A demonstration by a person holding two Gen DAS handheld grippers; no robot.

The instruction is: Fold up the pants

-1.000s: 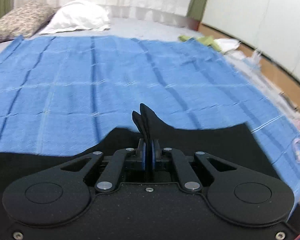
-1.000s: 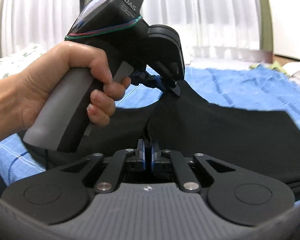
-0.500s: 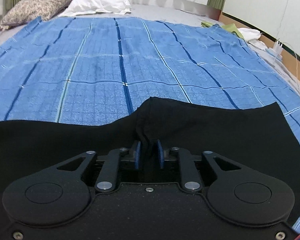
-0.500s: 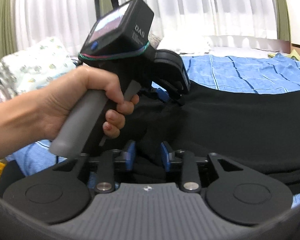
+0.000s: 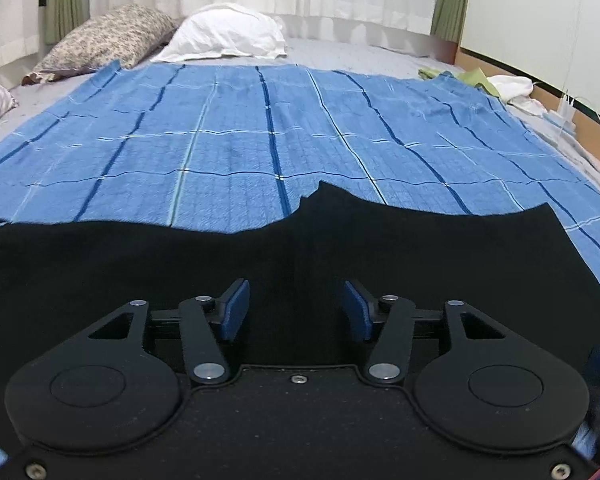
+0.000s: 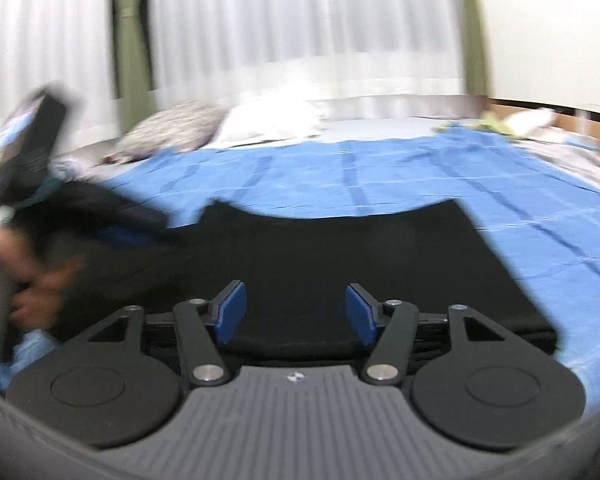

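The black pants [image 5: 340, 248] lie flat on the blue checked blanket [image 5: 260, 140], spread across the near part of both views. My left gripper [image 5: 296, 314] is open just above the pants, with nothing between its blue pads [image 5: 234, 312]. My right gripper [image 6: 296, 314] is open too, over the near edge of the pants [image 6: 340, 256], with bare blue pads [image 6: 360, 314]. In the blurred right wrist view the left gripper's handle and the hand holding it [image 6: 16, 240] are at the far left, beside the pants.
A patterned pillow [image 5: 108, 38] and a white pillow [image 5: 228, 32] lie at the head of the bed. Green and white cloths [image 5: 496, 82] and cables sit along the right edge by the wall. Curtains hang behind.
Both grippers were shut on the pants a second ago and held them up. They opened, the pants dropped flat onto the blanket, and the left gripper swung off to the left.
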